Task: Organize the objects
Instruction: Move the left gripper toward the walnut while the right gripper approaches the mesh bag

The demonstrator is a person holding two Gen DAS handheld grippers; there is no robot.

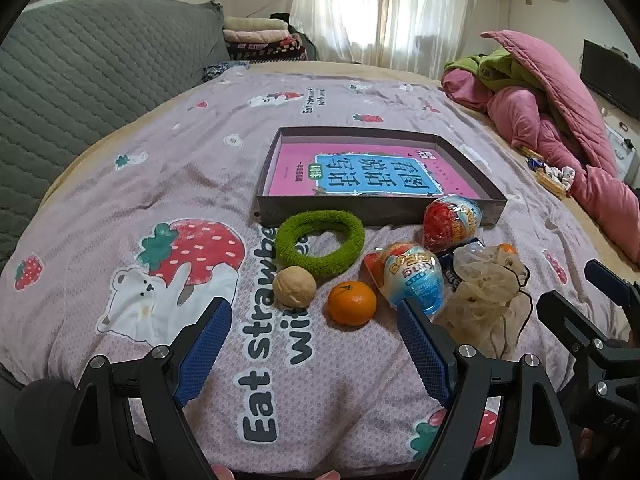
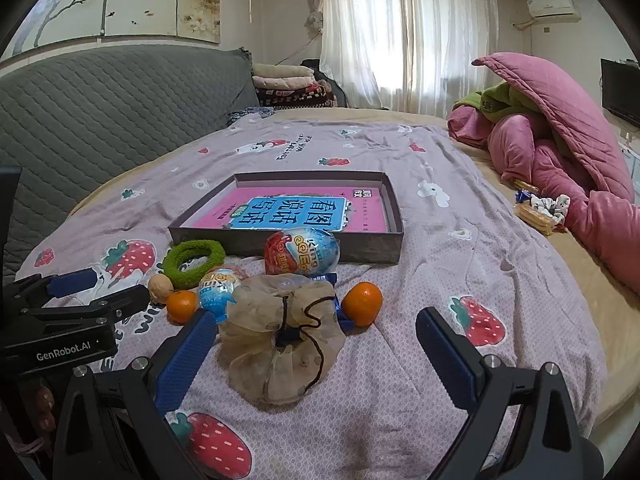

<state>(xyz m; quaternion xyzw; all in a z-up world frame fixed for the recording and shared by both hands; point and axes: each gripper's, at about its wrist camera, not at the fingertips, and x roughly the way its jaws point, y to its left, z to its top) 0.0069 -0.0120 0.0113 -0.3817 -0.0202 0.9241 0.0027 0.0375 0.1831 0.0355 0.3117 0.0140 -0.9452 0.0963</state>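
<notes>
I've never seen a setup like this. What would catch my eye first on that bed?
Probably the shallow dark box in the middle of the strawberry-print bedspread, with a bright pink and blue book lying flat inside. In front of it sits a cluster of small things: a fuzzy green ring, two oranges, a walnut and two foil-wrapped toy eggs. A heap of pink bedding is piled at the right.

You're looking at the bed, its strawberry-print sheet carrying everything: a shallow box is sitting mid-bed, and lying before it are a green ring, a walnut, two oranges, two wrapped toy eggs and a gauzy drawstring pouch.
</notes>
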